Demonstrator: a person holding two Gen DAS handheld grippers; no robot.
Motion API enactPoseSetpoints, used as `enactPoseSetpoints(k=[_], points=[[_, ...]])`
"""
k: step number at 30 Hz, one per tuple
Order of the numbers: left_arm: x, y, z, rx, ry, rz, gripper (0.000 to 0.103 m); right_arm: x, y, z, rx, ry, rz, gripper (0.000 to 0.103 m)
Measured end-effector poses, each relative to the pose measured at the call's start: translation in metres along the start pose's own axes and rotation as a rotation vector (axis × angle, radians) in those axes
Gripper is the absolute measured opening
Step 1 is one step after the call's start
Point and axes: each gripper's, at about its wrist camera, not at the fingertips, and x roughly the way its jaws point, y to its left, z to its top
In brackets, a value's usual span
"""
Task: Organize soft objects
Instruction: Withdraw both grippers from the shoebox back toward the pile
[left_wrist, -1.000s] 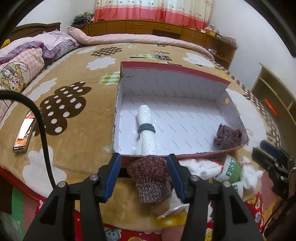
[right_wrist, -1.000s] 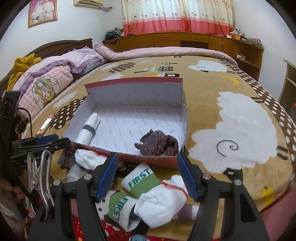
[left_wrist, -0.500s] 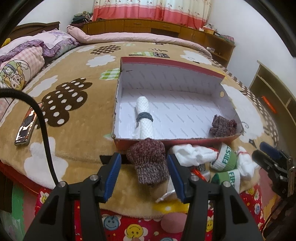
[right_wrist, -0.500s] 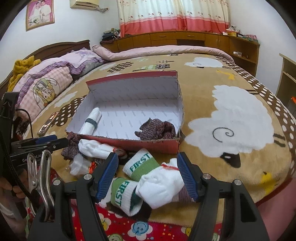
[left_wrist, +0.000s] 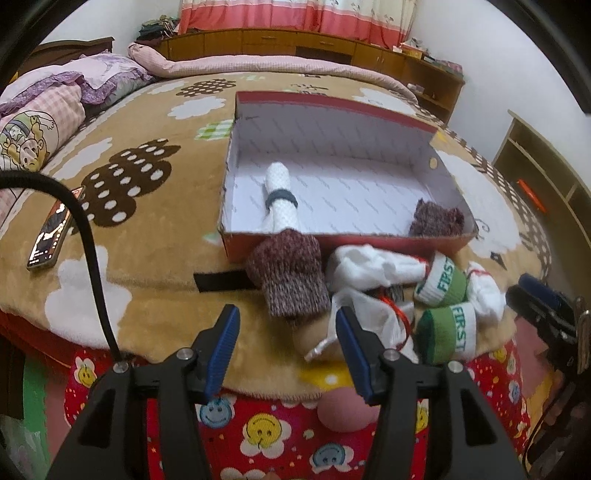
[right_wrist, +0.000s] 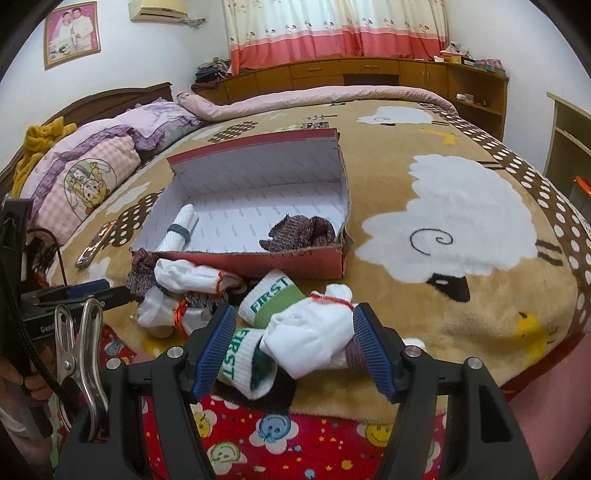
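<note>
Both tongs hung empty over the sock pile at the foot of the bed.

Our left tongs (left_wrist: 286, 345) had jaws apart and opening a touch, nothing between the pads; the maroon knit sock (left_wrist: 290, 275) lay just past them at 12 o'clock, touching the front wall of the red box (left_wrist: 332, 245). Inside the box we had a white rolled sock (left_wrist: 280, 201) at the left and another maroon sock (left_wrist: 436, 221) in the right corner. Our right tongs (right_wrist: 293, 349) were spread wide too, framing a white sock bundle (right_wrist: 314, 334) but not pinching it, as far as we could tell. The green FIRST socks (right_wrist: 269, 299) sat at about 11 o'clock from there, more white socks (right_wrist: 188, 277) further left. A phone (left_wrist: 51, 240) lay on the bed (right_wrist: 461, 206) at 9 o'clock.
</note>
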Motion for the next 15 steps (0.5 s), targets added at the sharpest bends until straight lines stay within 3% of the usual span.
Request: enactPoseSetpoints(k=[15], points=[[0.003, -0.013, -0.034, 0.035, 0.058, -0.051, 0.057, -0.007, 0.000, -0.016, 0.013, 0.006, -0.005, 0.067]])
